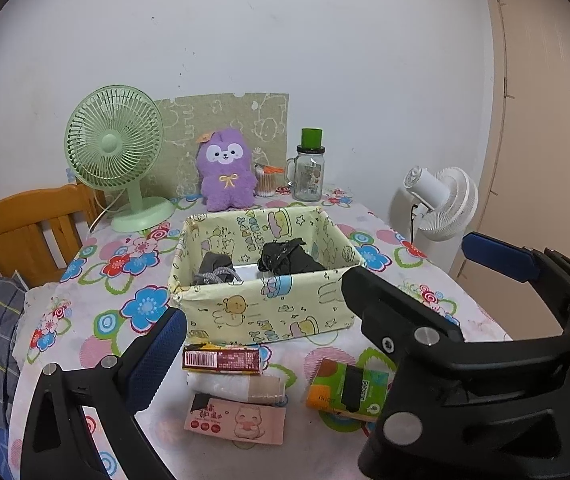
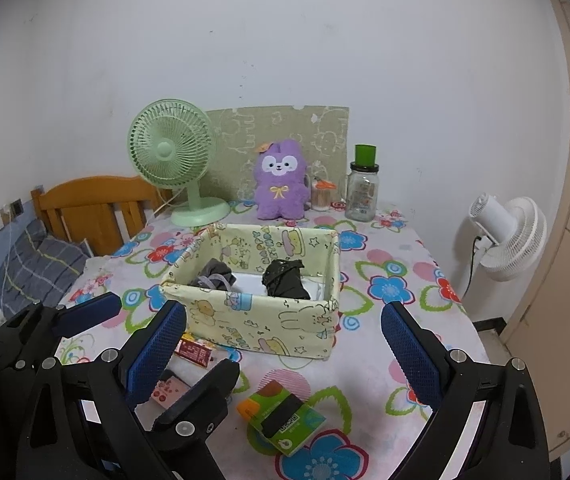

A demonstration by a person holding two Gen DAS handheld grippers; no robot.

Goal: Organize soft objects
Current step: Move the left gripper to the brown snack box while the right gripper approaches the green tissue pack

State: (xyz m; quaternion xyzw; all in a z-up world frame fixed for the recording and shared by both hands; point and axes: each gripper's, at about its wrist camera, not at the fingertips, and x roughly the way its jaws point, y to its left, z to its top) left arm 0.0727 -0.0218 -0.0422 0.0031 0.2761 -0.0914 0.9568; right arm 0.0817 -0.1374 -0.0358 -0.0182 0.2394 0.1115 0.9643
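Socks, two dark bundles — a grey one [image 2: 213, 273] and a black one [image 2: 285, 279] — lie inside the fabric box [image 2: 263, 322] mid-table. They look light and limp; I'd pinch a thick fold. Both the right gripper [image 2: 283, 354] and left gripper [image 1: 265, 304] hover empty, jaws apart, just short of the box's near wall.

Both wrist views face wall, sharing fabric box [image 1: 263, 280] [image 2: 261, 308].
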